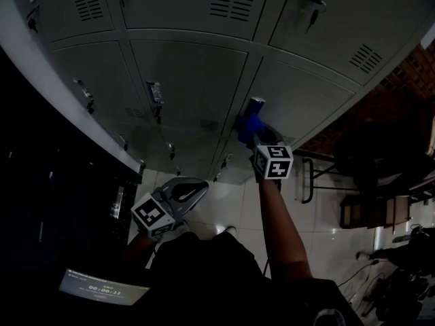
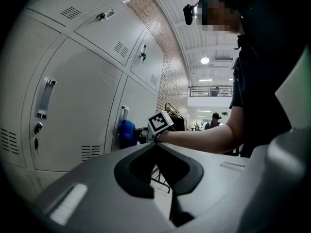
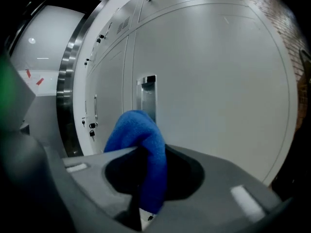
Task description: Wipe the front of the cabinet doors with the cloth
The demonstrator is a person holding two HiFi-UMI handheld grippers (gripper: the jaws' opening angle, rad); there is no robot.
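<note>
A blue cloth [image 1: 249,126] is bunched in my right gripper [image 1: 256,141], which is shut on it. The cloth presses against a grey locker door [image 1: 302,94] right beside that door's metal handle [image 1: 256,104]. In the right gripper view the cloth [image 3: 138,130] bulges out between the jaws, with the handle [image 3: 146,93] just behind it. My left gripper [image 1: 194,190] is held low and away from the lockers, shut with nothing in it. Its own view looks past its shut jaws [image 2: 156,147] at the cloth [image 2: 126,132] and the right gripper's marker cube [image 2: 160,123].
A bank of grey lockers [image 1: 183,73] with handles and keys [image 1: 312,11] fills the upper head view. A dark pillar [image 1: 54,195] stands left of it. A metal-framed bench [image 1: 318,175] and dark furniture [image 1: 377,209] stand on the white tiled floor [image 1: 231,206] at right.
</note>
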